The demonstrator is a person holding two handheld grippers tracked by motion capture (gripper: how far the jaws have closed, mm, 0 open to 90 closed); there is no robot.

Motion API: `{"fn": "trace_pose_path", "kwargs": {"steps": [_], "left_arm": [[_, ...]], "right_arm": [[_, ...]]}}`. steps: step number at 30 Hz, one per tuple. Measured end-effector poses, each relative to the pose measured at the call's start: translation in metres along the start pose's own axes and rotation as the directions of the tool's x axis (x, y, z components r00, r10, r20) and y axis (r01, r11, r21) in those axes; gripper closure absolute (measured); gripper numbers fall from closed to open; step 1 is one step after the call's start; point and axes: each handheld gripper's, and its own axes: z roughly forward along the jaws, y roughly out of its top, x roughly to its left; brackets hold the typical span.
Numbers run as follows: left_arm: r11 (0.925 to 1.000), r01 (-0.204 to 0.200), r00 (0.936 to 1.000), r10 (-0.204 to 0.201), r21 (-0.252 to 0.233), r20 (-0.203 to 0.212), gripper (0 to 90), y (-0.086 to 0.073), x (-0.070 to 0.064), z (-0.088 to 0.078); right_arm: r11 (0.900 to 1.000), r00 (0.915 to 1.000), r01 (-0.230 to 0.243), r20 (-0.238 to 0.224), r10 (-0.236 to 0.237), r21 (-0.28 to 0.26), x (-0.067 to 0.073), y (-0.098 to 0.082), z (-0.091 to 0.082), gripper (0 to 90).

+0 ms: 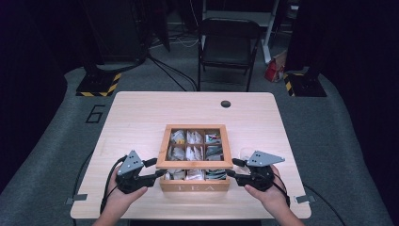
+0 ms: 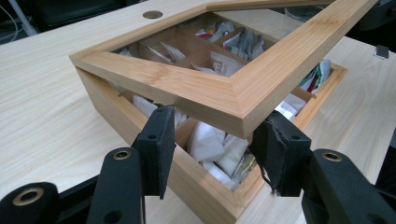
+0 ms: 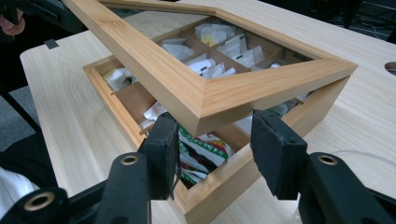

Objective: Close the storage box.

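Dark room, pale wood tabletop. My left gripper & right gripper each straddle a front corner of the raised glass-paned wooden lid; can't tell if clamped. Wooden "TEA" box of sachets sits centre, near front edge.

The desk has a pale wood-grain top with rounded corners, and it stands on grey carpet. Near its far edge, right of the middle, sits a small dark round hole. A wooden tea box rests directly on the desk, close to the near edge and about midway across; its front wall bears the word TEA. Its inside is split into compartments filled with tea bags. Just right of the box a thin pale cord lies on the desk.
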Motion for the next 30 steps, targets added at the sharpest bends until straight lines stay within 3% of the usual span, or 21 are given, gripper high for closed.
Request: {"fn": "trace_pose_path", "kwargs": {"steps": [14, 30], "left_arm": [[0.9996, 0.02, 0.9998, -0.02, 0.021, 0.008, 50.0, -0.019, -0.006, 0.005], [0.9975, 0.046, 0.9986, -0.047, 0.054, 0.024, 50.0, -0.024, -0.009, 0.007]], "right_arm": [[1.0, 0.9998, -0.017, 0.007, 0.017, 0.017, 0.007, -0.021, 0.006, 52.1], [0.999, 0.9995, -0.03, -0.004, 0.03, 0.038, 0.009, -0.028, 0.008, 52.2]]}}
